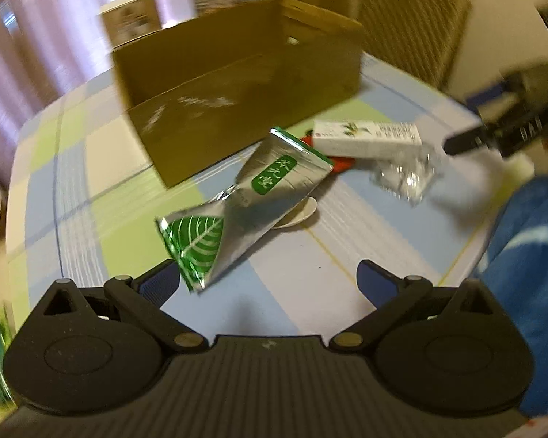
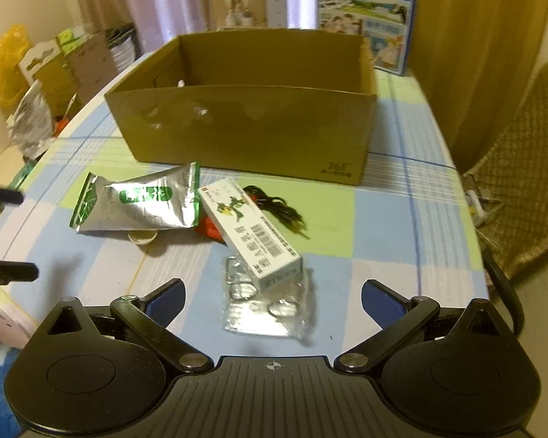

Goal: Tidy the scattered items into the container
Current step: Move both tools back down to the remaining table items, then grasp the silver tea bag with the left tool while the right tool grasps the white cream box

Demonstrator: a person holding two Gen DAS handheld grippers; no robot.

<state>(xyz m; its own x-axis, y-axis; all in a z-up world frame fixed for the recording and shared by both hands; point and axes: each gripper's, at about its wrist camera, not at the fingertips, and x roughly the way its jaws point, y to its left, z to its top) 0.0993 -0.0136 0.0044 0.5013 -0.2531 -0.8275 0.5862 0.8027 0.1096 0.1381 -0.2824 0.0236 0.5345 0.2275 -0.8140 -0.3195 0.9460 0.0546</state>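
An open cardboard box (image 1: 237, 102) (image 2: 244, 127) stands at the far side of the checked table. In front of it lie a silver-green foil pouch (image 1: 259, 189) (image 2: 139, 204), a white carton (image 1: 369, 137) (image 2: 252, 233), a crumpled clear plastic pack (image 1: 405, 177) (image 2: 266, 303), a black cable (image 2: 277, 208), a red item (image 2: 208, 228) and a small white lid (image 2: 142, 237). My left gripper (image 1: 270, 284) is open, with the pouch's near corner just inside its left finger. My right gripper (image 2: 274, 299) is open, and the clear pack lies between its fingers.
A woven chair (image 2: 522, 182) stands to the table's right. A blue printed carton (image 2: 369, 14) and a small white box (image 2: 252, 3) stand behind the cardboard box. Boxes and bags are stacked off the left edge (image 2: 54, 73). A blue sleeve (image 1: 529, 273) shows at the right.
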